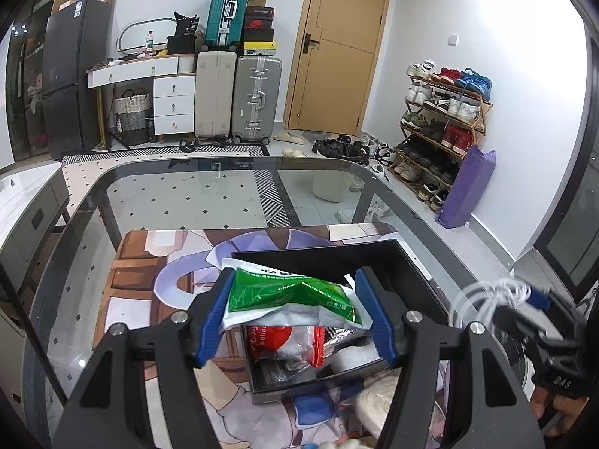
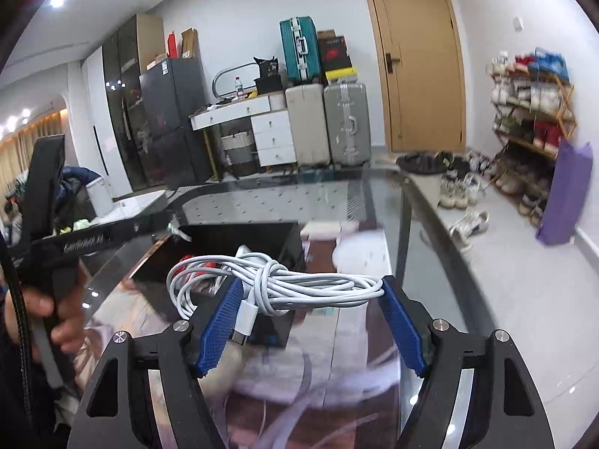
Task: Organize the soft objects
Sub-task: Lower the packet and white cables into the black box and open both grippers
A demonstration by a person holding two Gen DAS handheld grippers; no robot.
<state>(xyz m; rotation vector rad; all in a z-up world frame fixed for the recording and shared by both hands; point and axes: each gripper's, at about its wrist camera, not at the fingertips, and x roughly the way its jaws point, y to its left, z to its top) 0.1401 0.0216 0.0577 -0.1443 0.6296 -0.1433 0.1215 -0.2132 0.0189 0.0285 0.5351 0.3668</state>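
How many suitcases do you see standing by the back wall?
3: a beige suitcase and a grey suitcase side by side on the floor, a teal suitcase upright above them. Others may be hidden behind.

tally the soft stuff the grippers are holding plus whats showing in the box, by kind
green packet, in the left hand-held gripper: 1
white cable bundle, in the right hand-held gripper: 1
red and white packet, in the black box: 1
total: 3

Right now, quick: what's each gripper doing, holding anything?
Left gripper: shut on the green packet, above the black box.
Right gripper: shut on the white cable bundle.
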